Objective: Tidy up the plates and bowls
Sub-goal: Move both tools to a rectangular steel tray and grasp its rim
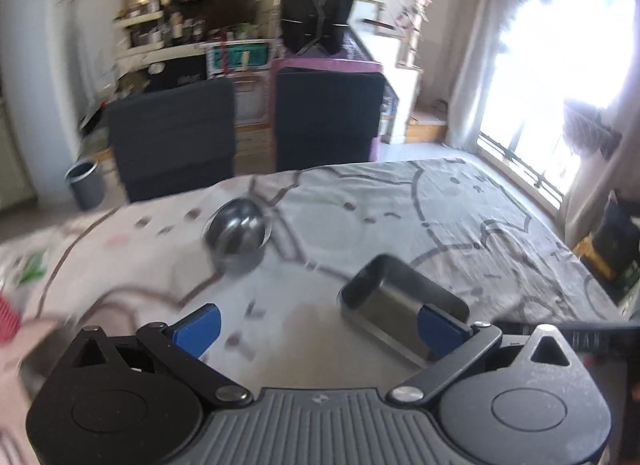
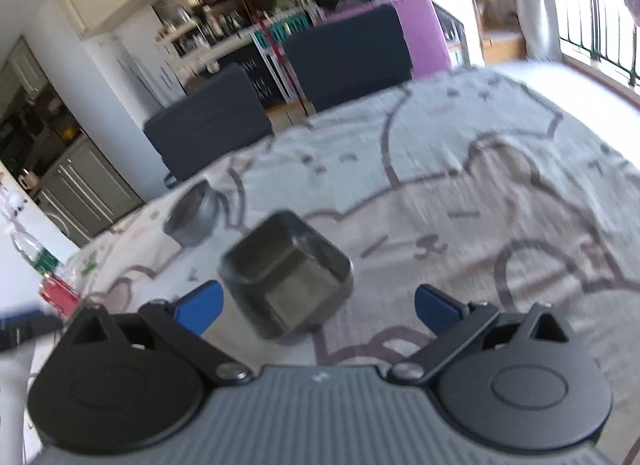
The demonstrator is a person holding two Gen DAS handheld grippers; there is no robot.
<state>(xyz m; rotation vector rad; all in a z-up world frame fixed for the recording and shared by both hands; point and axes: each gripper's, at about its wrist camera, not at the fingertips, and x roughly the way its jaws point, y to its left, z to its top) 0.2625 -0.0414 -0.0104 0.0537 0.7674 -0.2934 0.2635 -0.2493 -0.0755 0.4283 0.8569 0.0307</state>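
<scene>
left claw (image 1: 318, 329): wide apart, holds nothing | right claw (image 2: 318, 309): wide apart, holds nothing | square metal bowl (image 2: 286, 279) sits on the tablecloth (image 2: 480, 185) by both claws, round metal bowl (image 1: 238, 235) further back | risk: shiny bowls may slip if pinched crooked; picture is blurry

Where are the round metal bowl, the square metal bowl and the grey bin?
round metal bowl (image 1: 239, 234), left wrist view, its shiny side wall.
square metal bowl (image 2: 286, 277), right wrist view, its inside.
grey bin (image 1: 85, 184), left wrist view, its outer wall.
</scene>
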